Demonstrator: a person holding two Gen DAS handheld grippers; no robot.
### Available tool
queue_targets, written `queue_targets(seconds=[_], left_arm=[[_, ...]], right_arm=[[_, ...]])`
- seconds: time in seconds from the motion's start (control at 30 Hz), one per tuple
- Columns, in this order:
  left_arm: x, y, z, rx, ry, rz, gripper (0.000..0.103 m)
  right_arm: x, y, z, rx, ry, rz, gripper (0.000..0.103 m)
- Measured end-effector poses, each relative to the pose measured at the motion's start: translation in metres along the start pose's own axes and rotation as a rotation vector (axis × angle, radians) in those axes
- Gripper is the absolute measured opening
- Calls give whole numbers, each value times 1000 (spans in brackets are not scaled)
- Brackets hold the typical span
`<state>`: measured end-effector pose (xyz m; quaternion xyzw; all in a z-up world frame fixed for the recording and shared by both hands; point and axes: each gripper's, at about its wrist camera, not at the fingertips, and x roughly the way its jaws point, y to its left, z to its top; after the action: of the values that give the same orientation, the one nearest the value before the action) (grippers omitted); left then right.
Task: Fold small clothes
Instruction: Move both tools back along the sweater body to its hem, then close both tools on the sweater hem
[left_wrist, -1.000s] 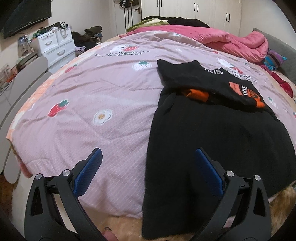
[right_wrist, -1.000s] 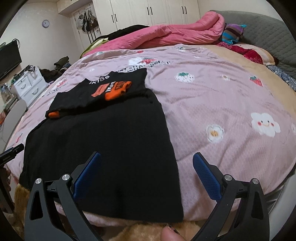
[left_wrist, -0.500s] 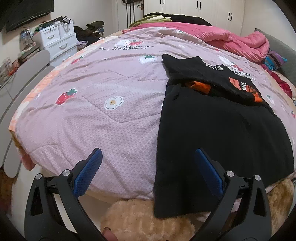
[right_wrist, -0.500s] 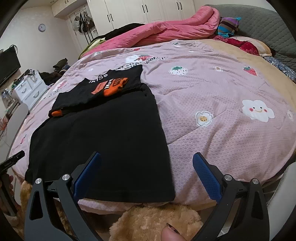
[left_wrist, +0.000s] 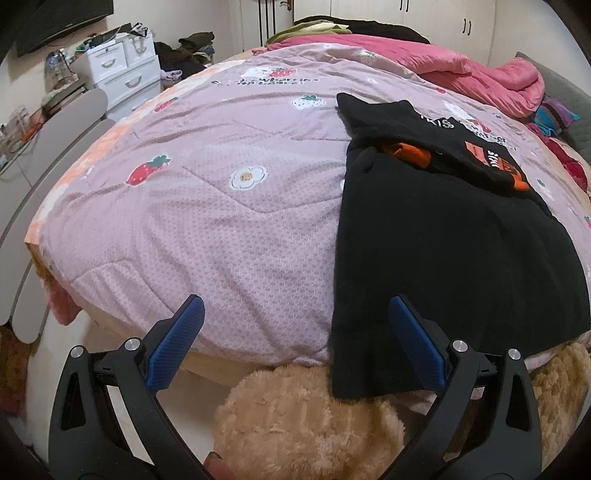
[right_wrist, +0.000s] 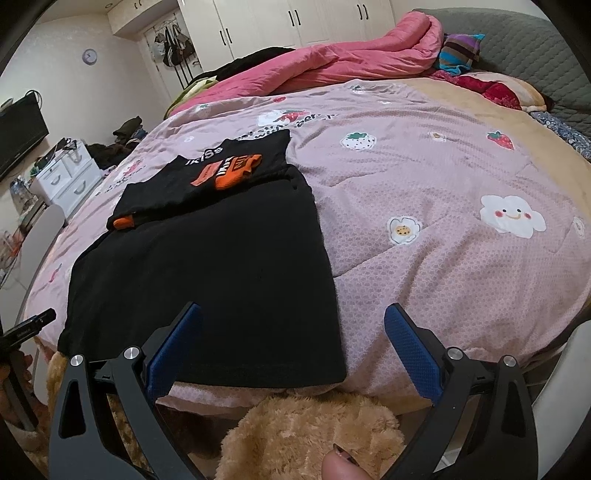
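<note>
A black garment (left_wrist: 443, 251) (right_wrist: 207, 280) lies flat on the pink quilt (left_wrist: 221, 206) (right_wrist: 424, 184), its hem hanging over the bed's near edge. A smaller folded black top with orange patches (left_wrist: 454, 147) (right_wrist: 218, 173) rests on its far end. My left gripper (left_wrist: 295, 339) is open, held off the bed's near edge, left of the garment's hem corner. My right gripper (right_wrist: 293, 343) is open too, hovering just off the edge over the hem's right corner. Neither holds anything.
A tan fluffy sleeve or plush (left_wrist: 306, 421) (right_wrist: 306, 435) fills the space below the bed edge. A pink duvet (right_wrist: 332, 59) is heaped at the far side. White drawers (left_wrist: 122, 70) stand at the left. The left gripper's tip (right_wrist: 29, 326) shows in the right wrist view.
Both grippers have pulled back from the bed toward its near edge, still open. The garment now lies farther away and the tan fluffy thing has come into view.
</note>
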<state>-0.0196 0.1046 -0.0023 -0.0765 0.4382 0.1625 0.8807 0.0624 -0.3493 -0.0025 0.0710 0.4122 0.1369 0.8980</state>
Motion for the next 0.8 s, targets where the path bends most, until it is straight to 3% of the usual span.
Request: queue_targets(seconds=[0.1, 0.33, 0.5, 0.7, 0.8], left_arm=[[1, 1, -3, 1, 10, -5, 94], [5, -3, -8, 12, 44, -62, 94], [3, -6, -12, 34, 52, -88, 93], [15, -8, -20, 38, 118, -178, 54], [22, -12, -21, 59, 135, -178, 51]], right_arm=[[1, -1, -2, -7, 12, 2, 97], [8, 1, -11, -22, 52, 11, 73], [13, 1, -12, -16, 65, 22, 66], [20, -2, -15, -1, 89, 37, 66], [23, -4, -16, 15, 99, 51, 62]])
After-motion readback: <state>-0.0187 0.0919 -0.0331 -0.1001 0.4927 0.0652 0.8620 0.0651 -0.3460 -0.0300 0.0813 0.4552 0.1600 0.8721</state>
